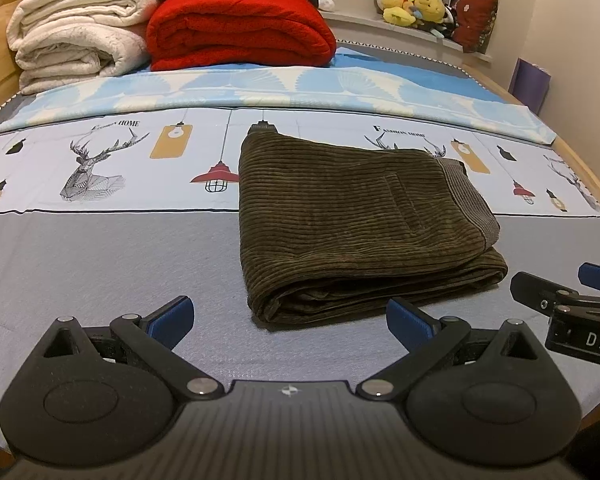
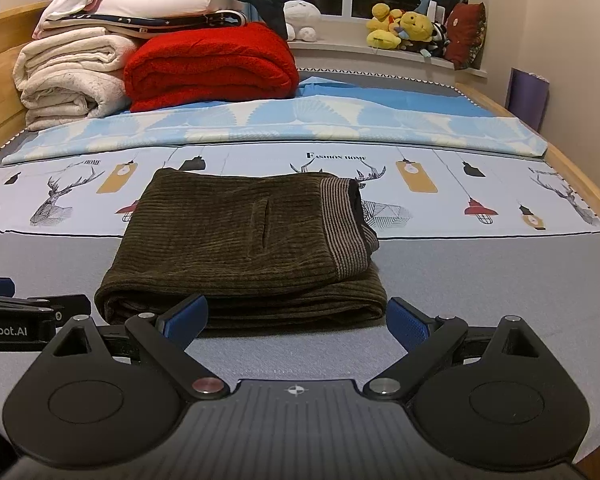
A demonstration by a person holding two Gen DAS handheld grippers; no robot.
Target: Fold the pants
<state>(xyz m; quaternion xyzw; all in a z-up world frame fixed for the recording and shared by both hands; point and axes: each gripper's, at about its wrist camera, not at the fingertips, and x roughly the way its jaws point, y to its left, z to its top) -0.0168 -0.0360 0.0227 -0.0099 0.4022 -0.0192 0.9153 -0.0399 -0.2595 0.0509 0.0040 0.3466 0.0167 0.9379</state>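
Left fingers: spread wide, holding nothing, hovering just short of the pants.
Right fingers: spread wide too, empty, near the folded edge.
Pants: olive corduroy, folded into a compact stack, lay flat on the bed.
Red blanket: folded at the far end.

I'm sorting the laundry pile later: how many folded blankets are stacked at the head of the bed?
2 clearly: a red blanket on the blue sheet, and a cream blanket beside it toward the wooden headboard. Thinner folded linens lie on top; more may be hidden beneath.
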